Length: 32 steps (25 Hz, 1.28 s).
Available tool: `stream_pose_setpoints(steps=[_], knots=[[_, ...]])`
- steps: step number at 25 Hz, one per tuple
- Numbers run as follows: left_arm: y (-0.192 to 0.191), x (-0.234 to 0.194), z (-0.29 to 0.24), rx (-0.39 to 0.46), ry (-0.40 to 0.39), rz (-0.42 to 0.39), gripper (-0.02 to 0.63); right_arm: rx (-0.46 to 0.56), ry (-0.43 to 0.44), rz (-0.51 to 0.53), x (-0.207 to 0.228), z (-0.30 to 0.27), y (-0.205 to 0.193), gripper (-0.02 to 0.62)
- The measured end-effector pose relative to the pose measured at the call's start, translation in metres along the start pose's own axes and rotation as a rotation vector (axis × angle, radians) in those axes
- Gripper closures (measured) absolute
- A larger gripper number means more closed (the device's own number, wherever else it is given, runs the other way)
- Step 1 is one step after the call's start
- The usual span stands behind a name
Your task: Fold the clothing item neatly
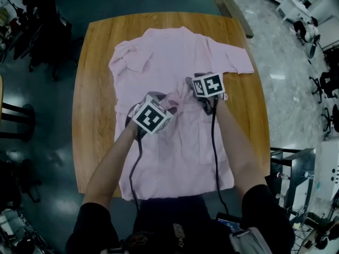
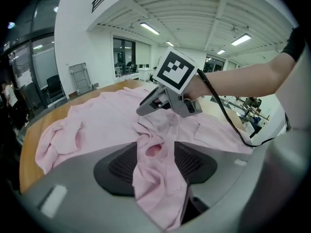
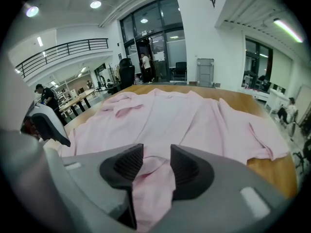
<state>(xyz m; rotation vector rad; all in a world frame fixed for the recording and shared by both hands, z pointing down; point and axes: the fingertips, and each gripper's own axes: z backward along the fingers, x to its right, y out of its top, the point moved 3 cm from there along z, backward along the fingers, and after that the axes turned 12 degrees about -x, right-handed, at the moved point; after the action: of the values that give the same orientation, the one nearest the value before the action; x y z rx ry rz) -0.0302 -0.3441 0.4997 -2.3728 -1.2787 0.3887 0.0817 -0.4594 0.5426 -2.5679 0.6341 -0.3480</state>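
The pink shirt lies spread on the wooden table, collar at the far side and hem at the near edge by my body; one sleeve is crumpled at the far left, the other lies flat toward the right edge. Both my grippers are over the middle of the shirt, close together, where the cloth is gathered into a small raised bunch.

My left gripper points down and away from me, its marker cube on top; in the left gripper view its jaws stand wide, with a twisted ridge of shirt cloth running up between the pads; the cloth lies loose there, not clamped. Just beyond it the same view shows my right gripper, tip low over the shirt.

My right gripper sits just to the right of the left one, cube facing up; in the right gripper view its jaws are somewhat apart, narrower than the left pair, and a fold of shirt fills the gap between the pads without being pinched. Past that fold the shirt stretches smooth to the far table edge; my left gripper shows at that view's left rim.
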Motion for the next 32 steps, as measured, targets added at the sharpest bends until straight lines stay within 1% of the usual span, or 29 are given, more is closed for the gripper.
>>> stream_pose_setpoints(steps=[3, 4, 5, 7, 8, 11, 14, 16, 17, 19, 20, 23, 27, 28, 29, 30, 32], knots=[[-0.002, -0.012, -0.012, -0.016, -0.001, 0.033, 0.363, -0.014, -0.011, -0.034, 0.009, -0.013, -0.004, 0.431], [-0.003, -0.015, -0.016, -0.021, -0.001, 0.045, 0.367, -0.017, -0.013, -0.041, 0.011, -0.015, -0.005, 0.441], [-0.004, -0.019, -0.018, -0.022, 0.001, 0.057, 0.373, -0.016, -0.014, -0.043, 0.012, -0.015, -0.005, 0.471], [-0.002, -0.026, -0.021, -0.012, 0.007, 0.079, 0.376, -0.004, -0.013, -0.035, 0.013, -0.009, -0.002, 0.561], [-0.002, -0.029, -0.022, -0.008, 0.01, 0.088, 0.38, 0.008, -0.014, -0.028, 0.013, -0.004, 0.0, 0.571], [-0.004, -0.036, -0.023, -0.001, 0.023, 0.108, 0.395, 0.061, -0.012, -0.004, 0.007, 0.019, 0.007, 0.571], [-0.004, -0.041, -0.015, 0.024, 0.043, 0.127, 0.45, 0.116, 0.012, 0.029, -0.012, 0.05, 0.009, 0.571], [-0.006, -0.043, -0.009, 0.031, 0.058, 0.131, 0.477, 0.131, 0.027, 0.048, -0.026, 0.07, 0.003, 0.571], [-0.007, -0.045, -0.007, 0.034, 0.069, 0.133, 0.506, 0.129, 0.034, 0.057, -0.033, 0.078, -0.002, 0.571], [-0.008, -0.048, -0.001, 0.048, 0.094, 0.138, 0.592, 0.106, 0.042, 0.079, -0.046, 0.091, -0.016, 0.571], [-0.008, -0.05, 0.002, 0.056, 0.105, 0.139, 0.598, 0.089, 0.042, 0.088, -0.05, 0.095, -0.024, 0.571], [-0.008, -0.054, 0.006, 0.06, 0.125, 0.129, 0.598, 0.016, 0.042, 0.092, -0.052, 0.101, -0.054, 0.571], [-0.013, -0.053, 0.0, 0.045, 0.107, 0.125, 0.598, -0.117, 0.063, 0.102, -0.048, 0.091, -0.095, 0.569], [-0.013, -0.053, -0.002, 0.038, 0.107, 0.126, 0.598, -0.146, 0.075, 0.114, -0.046, 0.087, -0.104, 0.555], [-0.012, -0.052, -0.004, 0.033, 0.11, 0.127, 0.598, -0.166, 0.085, 0.123, -0.043, 0.085, -0.111, 0.521], [-0.011, -0.052, -0.006, 0.027, 0.114, 0.128, 0.598, -0.175, 0.087, 0.128, -0.038, 0.084, -0.116, 0.503], [-0.01, -0.053, -0.009, 0.017, 0.119, 0.138, 0.598, -0.158, 0.082, 0.119, -0.027, 0.085, -0.118, 0.499]])
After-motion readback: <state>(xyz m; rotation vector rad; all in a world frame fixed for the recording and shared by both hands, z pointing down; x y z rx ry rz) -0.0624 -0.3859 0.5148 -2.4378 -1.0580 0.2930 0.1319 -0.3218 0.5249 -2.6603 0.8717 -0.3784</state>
